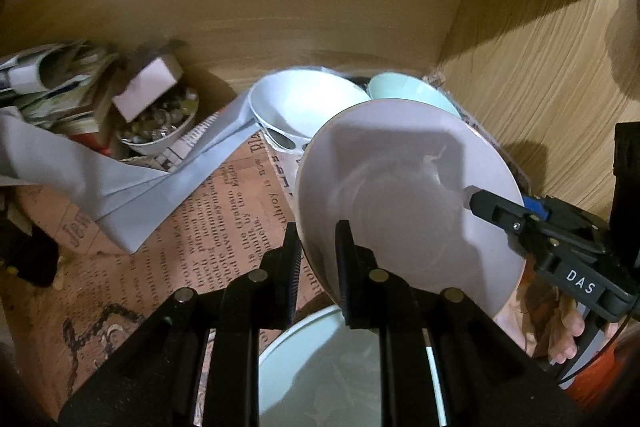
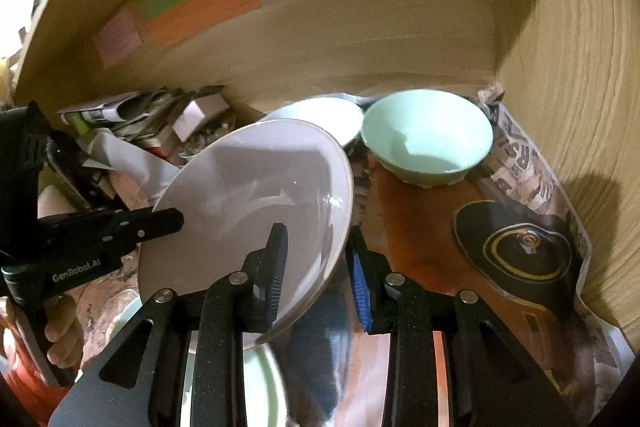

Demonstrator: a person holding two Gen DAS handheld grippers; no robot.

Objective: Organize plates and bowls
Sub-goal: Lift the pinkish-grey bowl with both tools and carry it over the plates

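plate (image 1: 404, 195) in pale lilac is up in the air, tilted, with both tools clamped on its rim: left gripper (image 1: 318, 259) pinching the near edge, right gripper (image 2: 316, 267) on the opposite side. right under it sits a pale green plate (image 1: 296, 367) on the newspaper liner (image 1: 192, 227). further back there's a white bowl (image 1: 296, 107) and a mint bowl (image 2: 428, 135) side by side near the wooden back wall (image 2: 360, 27). a small bowl of coins (image 1: 160, 127) and a pile of papers (image 1: 56, 83) are off to the left.
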